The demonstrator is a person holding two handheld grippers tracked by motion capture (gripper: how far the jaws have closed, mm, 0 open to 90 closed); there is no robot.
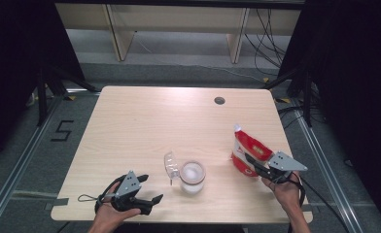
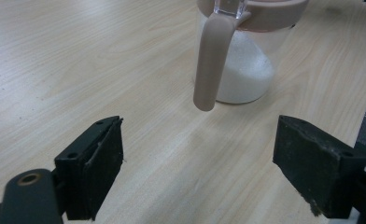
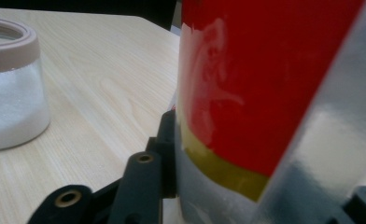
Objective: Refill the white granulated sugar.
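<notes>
The red bag (image 1: 247,154) stands upright on the bench (image 1: 145,121) at the 3 o'clock side of the open jar (image 1: 192,176) of white powder; with so loose a hold it could tip and spill. The right gripper (image 1: 254,165) brackets the bag's base, whether pressing, unclear. The left gripper (image 1: 148,189), jaws apart and empty, rests at the jar's 9 o'clock.

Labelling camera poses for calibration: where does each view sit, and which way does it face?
High view: above the person's side, looking forward and down at table; forearms, both tongs.
Left gripper view: on left tongs, facing the jar of white grains; open jaws.
Right gripper view: on right tongs, against the red bag.
Shared: all three show the jar.
</notes>
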